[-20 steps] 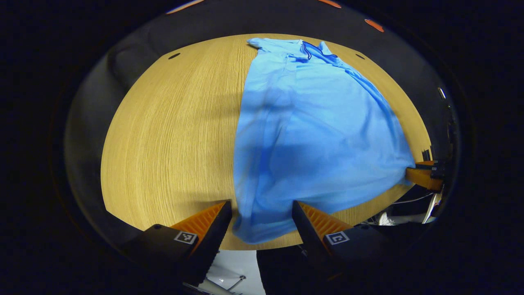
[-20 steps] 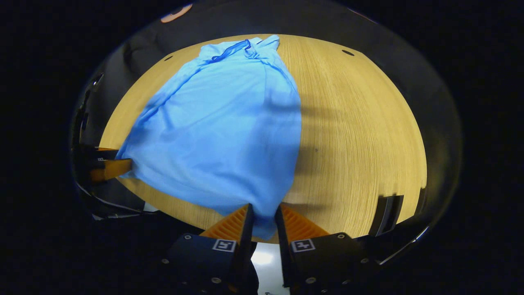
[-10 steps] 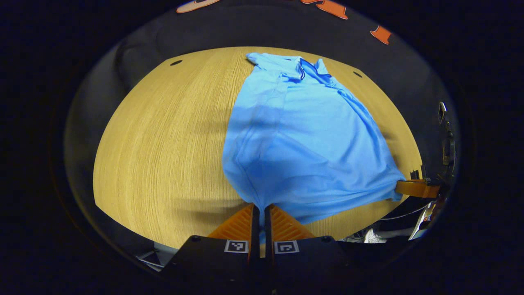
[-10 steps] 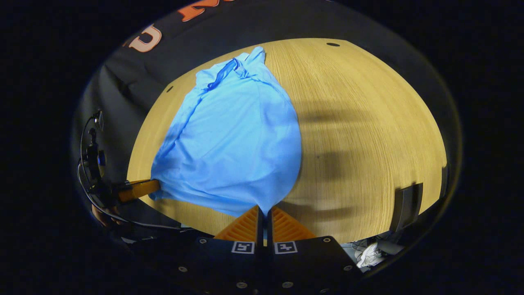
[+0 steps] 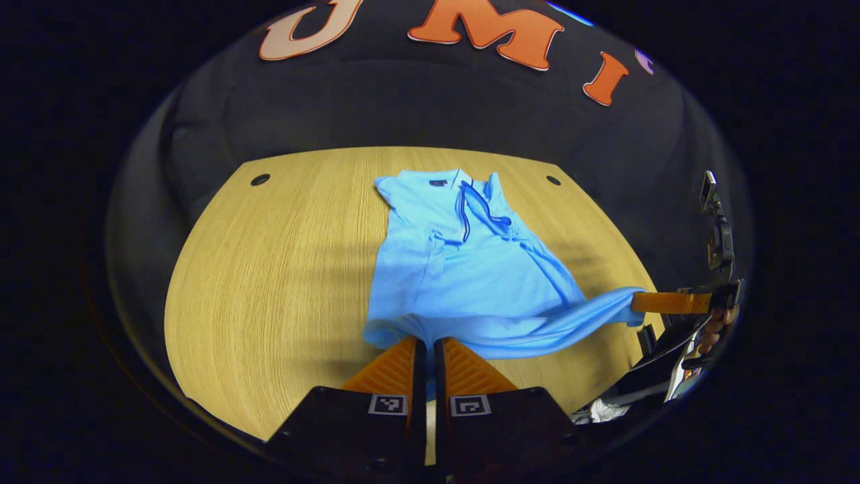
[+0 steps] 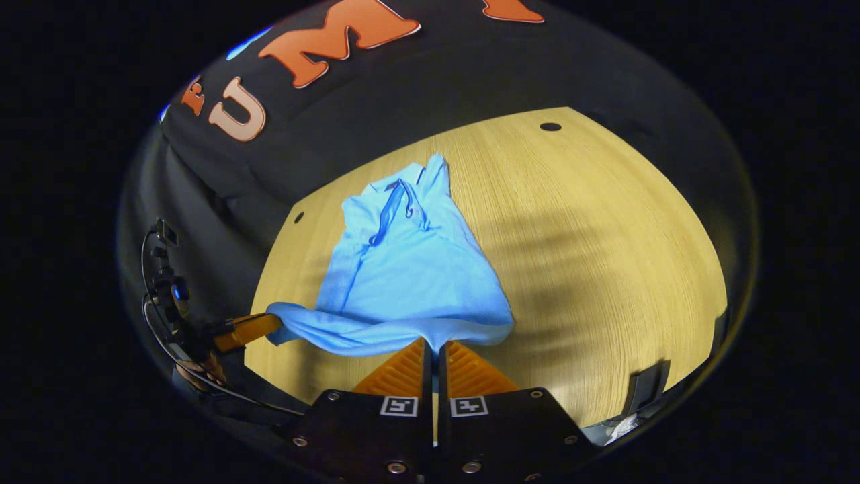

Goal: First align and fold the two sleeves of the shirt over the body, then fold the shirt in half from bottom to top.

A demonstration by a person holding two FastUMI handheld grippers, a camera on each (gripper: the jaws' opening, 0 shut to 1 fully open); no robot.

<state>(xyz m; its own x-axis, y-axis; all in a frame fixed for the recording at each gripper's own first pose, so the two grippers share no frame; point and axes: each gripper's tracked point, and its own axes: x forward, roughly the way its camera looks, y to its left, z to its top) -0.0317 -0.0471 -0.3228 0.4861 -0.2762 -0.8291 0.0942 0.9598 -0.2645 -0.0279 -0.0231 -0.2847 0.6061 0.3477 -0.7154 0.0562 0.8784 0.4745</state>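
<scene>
A light blue polo shirt [image 5: 470, 269] lies on the wooden table [image 5: 269, 282], collar at the far side, sleeves folded in over the body. Its bottom hem is lifted off the table and stretched between both grippers. My left gripper [image 5: 425, 346] is shut on one hem corner at the near edge of the shirt. My right gripper [image 6: 433, 348] is shut on the other hem corner of the shirt [image 6: 410, 275]. In the left gripper view the right gripper [image 5: 662, 302] shows at the right, holding the hem; in the right gripper view the left gripper [image 6: 252, 329] shows at the left.
The round-cornered table [image 6: 605, 255] has bare wood on both sides of the shirt, with small dark holes [image 5: 260, 179] near its far corners. A dark upright object [image 6: 648, 386] stands at the table's near right edge in the right gripper view. Black cloth backs the table.
Both grippers closed on the hem corners, then rose and lifted the hem off the table. The shirt now looks shorter, with its lower part raised toward the collar.
</scene>
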